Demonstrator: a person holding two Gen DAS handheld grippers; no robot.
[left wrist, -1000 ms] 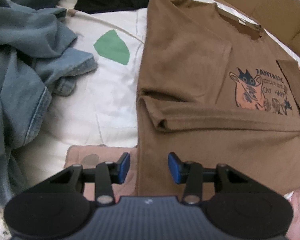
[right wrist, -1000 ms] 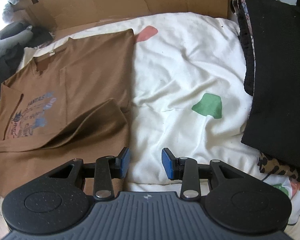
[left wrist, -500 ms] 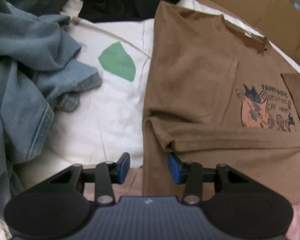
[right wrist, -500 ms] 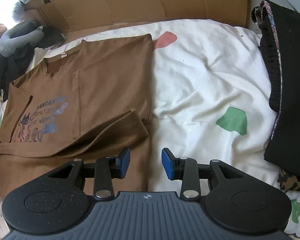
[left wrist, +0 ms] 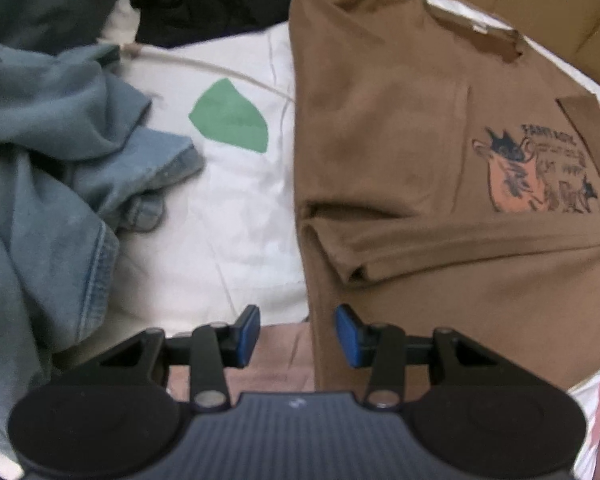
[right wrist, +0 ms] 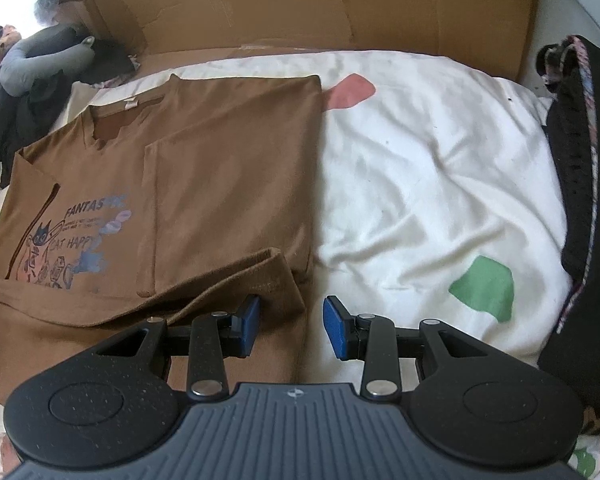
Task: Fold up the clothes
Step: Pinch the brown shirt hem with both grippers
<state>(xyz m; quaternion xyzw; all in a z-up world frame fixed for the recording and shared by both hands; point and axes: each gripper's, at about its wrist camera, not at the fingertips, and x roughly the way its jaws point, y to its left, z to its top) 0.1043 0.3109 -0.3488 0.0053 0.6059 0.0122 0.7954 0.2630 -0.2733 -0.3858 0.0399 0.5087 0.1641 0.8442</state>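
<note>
White bedding (right wrist: 420, 184) printed with coloured patches carries the brown T-shirt (left wrist: 380, 128), sleeves folded in, collar at the far end and hem nearest, so its long axis runs away from both tools. Left tool (left wrist: 296, 336) and right tool (right wrist: 290, 326) each hang half-open and empty, straddling opposite side edges near the hem, equally near. Beyond lies flattened cardboard (right wrist: 300, 8).

We see a bed with a white sheet (right wrist: 420, 184), coloured patches on it. On it lies a brown T-shirt (right wrist: 228, 160), partly folded. Left of the shirt, crumpled denim (left wrist: 40, 168); right of it, a black folded pile (right wrist: 592, 216); behind it, cardboard (right wrist: 340, 12).
</note>
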